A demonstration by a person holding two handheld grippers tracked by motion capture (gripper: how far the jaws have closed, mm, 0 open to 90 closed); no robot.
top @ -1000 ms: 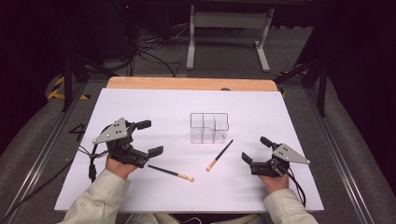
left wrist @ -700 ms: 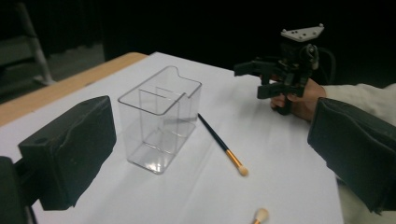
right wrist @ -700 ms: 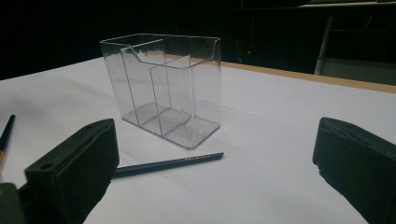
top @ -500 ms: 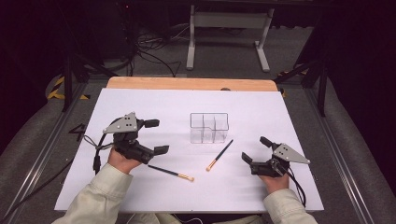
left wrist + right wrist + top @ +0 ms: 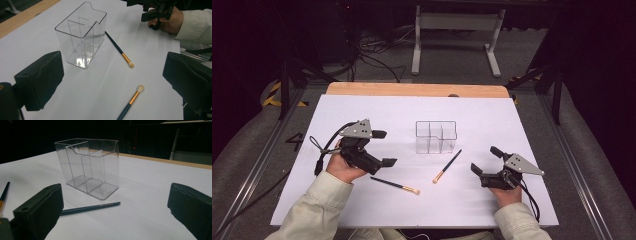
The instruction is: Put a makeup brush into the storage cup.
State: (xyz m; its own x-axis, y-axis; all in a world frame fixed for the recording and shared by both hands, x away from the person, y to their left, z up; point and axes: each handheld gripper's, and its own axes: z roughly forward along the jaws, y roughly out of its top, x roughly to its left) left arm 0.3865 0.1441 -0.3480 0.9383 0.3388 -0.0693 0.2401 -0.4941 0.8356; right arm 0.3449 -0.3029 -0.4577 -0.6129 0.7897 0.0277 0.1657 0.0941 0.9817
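Near brush [image 5: 395, 185]: lies flat on the white counter [image 5: 522, 125] just in front of the left tool; long axis runs left-right with a slight slant, dark handle toward the left tool, pale bristle tip [image 5: 140, 88] toward the right and the person.
Far brush [image 5: 447, 166]: lies flat just beside the organizer's front right corner; long axis diagonal, handle end up and right by the box, bristle tip [image 5: 130, 65] down and left toward the person. The two tips are near each other but apart.
Organizer [image 5: 435, 136]: clear plastic box with inner dividers, upright at the counter's middle, nothing visible inside.
Left tool [image 5: 382, 148]: held in the left hand [image 5: 343, 167] above the counter, jaws spread wide, gripping nothing; it looks toward the organizer and both brush tips.
Right tool [image 5: 485, 161]: held in the right hand [image 5: 507, 192] low over the counter's right front, jaws wide apart, nothing between them; aimed at the organizer.
Counter: white sheet over a wooden top, bare wood strip [image 5: 412, 89] along the far edge.
Room: dark; grey floor, metal stand legs [image 5: 452, 22] and loose cables [image 5: 372, 55] behind the counter.
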